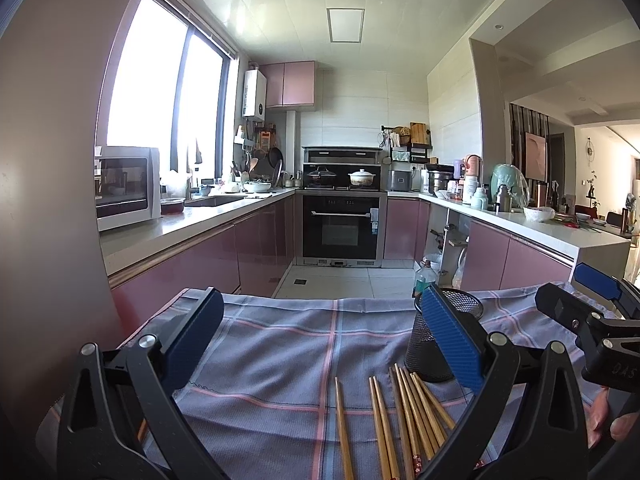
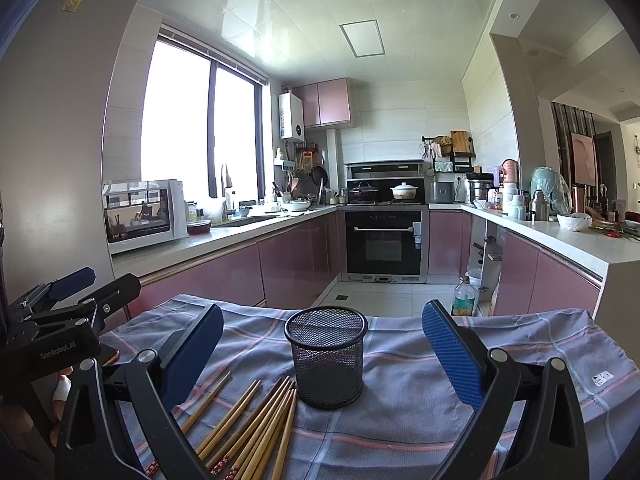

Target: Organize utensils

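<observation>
Both claws hang wide apart and empty over the surface, its plaid cloth (image 2: 400,412) spread flat — a soft base that should keep the sticks from rolling. The wooden chopsticks (image 2: 256,420) lie loose in a fan on that cloth, tips pointing toward the black mesh cup (image 2: 326,356), decorated ends toward the person; from the left wrist view the same chopsticks (image 1: 404,416) sit just ahead of the left claw (image 1: 324,344), low between its blue pads. The mesh cup stands upright at mid-cloth, just beyond the chopstick tips, and the nearest few look to be touching its base, though the fisheye makes that hard to call. The right claw (image 2: 324,356) frames the cup squarely, jaws spread well past its rim — placed, I'd judge, to steady the cup or reach beside it. Nothing shows in the cup so far as its mesh lets me see, so the sorting looks barely begun; a pinch on one stick near its middle seems the likely opener.
</observation>
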`<move>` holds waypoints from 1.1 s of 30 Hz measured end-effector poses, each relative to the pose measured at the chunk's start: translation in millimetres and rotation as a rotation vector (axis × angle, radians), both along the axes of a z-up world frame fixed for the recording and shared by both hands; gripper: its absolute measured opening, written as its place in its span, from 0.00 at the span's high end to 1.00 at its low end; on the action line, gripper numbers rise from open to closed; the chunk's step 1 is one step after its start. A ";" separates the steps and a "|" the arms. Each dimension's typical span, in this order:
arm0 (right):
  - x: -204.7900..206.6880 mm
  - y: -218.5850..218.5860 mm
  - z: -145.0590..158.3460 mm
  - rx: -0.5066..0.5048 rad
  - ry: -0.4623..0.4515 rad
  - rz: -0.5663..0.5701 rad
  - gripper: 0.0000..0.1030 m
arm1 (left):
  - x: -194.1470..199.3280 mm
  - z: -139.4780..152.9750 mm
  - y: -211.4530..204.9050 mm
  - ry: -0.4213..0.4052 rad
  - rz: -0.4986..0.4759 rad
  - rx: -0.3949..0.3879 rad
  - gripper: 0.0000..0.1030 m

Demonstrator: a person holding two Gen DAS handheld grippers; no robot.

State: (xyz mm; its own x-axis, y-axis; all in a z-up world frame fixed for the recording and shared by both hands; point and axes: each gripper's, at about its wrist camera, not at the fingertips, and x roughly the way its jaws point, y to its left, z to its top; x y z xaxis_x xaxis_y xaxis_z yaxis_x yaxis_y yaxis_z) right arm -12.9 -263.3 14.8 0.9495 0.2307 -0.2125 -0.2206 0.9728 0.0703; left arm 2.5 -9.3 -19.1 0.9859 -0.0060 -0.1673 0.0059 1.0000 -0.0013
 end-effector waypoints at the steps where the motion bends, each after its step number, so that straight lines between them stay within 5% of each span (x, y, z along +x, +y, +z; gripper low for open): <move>1: 2.1 0.4 -1.2 -0.001 0.017 0.009 0.07 | -0.4 -1.4 0.1 0.008 0.003 0.004 0.06; 7: 30.3 11.7 -27.1 -0.070 0.235 0.066 0.07 | 9.8 -24.9 4.9 0.146 -0.002 0.058 0.06; 15: 57.5 21.1 -70.3 -0.112 0.490 0.132 0.39 | 37.1 -73.1 22.7 0.439 -0.085 0.088 0.17; 25: 76.6 34.9 -95.7 -0.152 0.646 0.184 0.65 | 76.9 -100.5 7.7 0.613 -0.179 0.137 0.25; 33: 87.5 49.4 -102.3 -0.194 0.680 0.189 0.68 | 98.3 -111.8 -12.5 0.700 -0.235 0.173 0.40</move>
